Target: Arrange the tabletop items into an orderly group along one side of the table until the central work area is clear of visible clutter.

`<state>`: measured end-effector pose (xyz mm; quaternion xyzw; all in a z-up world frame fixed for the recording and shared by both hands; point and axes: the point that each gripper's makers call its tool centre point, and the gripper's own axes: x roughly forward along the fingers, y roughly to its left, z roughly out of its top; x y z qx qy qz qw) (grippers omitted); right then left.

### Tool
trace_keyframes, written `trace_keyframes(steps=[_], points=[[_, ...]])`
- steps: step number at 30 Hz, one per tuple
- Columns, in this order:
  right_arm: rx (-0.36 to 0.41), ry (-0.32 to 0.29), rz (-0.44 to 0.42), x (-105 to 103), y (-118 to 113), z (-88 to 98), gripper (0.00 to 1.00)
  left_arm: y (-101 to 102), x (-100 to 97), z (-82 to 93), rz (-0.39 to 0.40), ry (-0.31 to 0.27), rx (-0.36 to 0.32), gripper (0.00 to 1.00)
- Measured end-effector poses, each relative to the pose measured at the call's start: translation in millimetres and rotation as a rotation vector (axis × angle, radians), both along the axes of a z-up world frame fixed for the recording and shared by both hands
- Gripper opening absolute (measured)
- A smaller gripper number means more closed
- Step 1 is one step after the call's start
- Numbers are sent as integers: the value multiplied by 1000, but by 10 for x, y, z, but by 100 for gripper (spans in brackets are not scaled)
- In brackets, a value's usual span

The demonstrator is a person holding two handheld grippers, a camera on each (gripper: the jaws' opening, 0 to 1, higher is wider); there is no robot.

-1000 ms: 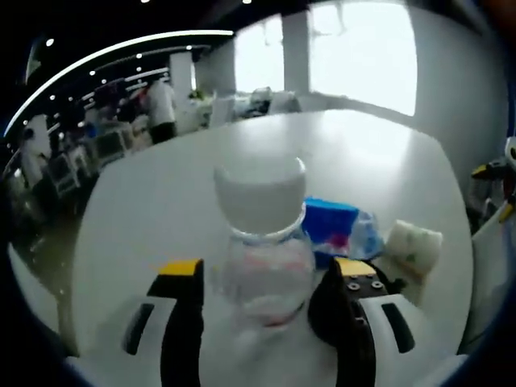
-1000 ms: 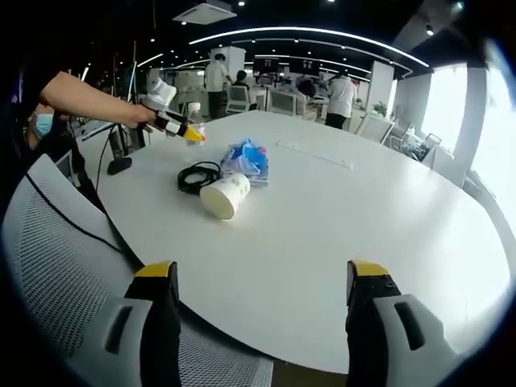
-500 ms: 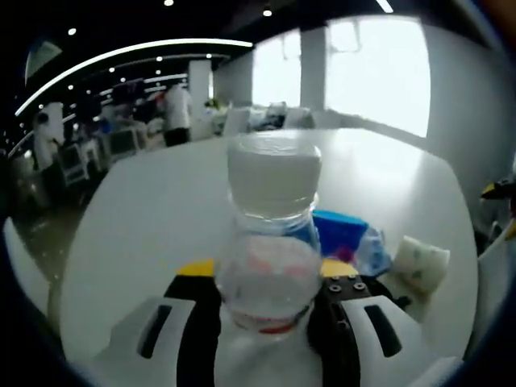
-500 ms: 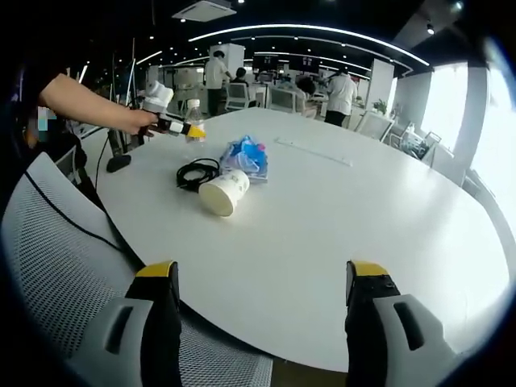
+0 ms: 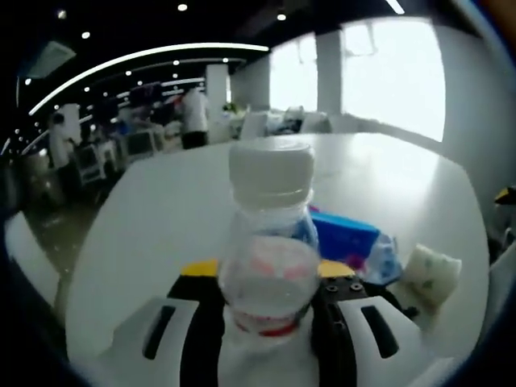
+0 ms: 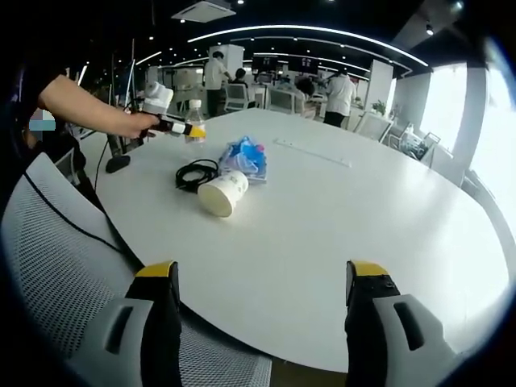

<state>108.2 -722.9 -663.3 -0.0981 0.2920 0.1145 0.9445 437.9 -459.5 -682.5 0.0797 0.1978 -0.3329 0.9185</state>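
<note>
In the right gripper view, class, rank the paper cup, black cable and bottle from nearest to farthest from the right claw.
1. Paper cup, lying on its side, nearest.
2. Black cable, just behind it, leftward.
3. Bottle, far left, held in the left claw.

mesh chair (image 6: 56, 266), bright windows (image 5: 395, 72), office workers (image 6: 216, 76)

In my left gripper view the bottle (image 5: 268, 258) sits so close that it blurs, its base hidden between my tool's jaws (the label is unreadable). It covers part of the blue packet (image 5: 345, 237) behind it. At lower right, the paper cup (image 5: 435, 272) is smeared.
</note>
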Motion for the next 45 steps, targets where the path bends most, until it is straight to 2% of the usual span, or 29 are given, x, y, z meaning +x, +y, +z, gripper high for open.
trace_keyframes(steps=[6, 12, 17, 22, 32, 39, 40, 41, 45], points=[[1, -1, 2, 3, 9, 2, 85, 48, 64, 28, 30, 2, -22, 38], [1, -3, -2, 6, 12, 7, 85, 70, 210, 88, 63, -7, -23, 38], [1, -2, -6, 9, -7, 16, 85, 115, 369, 163, 141, -25, -27, 38], [1, 0, -6, 8, -15, 23, 85, 196, 439, 156, 207, -36, -4, 38], [-2, 6, -4, 2, -15, 28, 84, 320, 477, 144, 320, -49, -15, 38], [-3, 7, -8, -5, -22, 25, 84, 392, 394, 15, 357, -35, -15, 39], [-3, 7, -8, -5, -22, 25, 84, 398, 430, 77, 369, -73, -40, 39], [-3, 7, -7, -6, -22, 25, 84, 422, 416, 41, 394, -48, -43, 39], [-3, 9, -3, -12, -16, 16, 84, 456, 402, 44, 437, -53, -42, 39]])
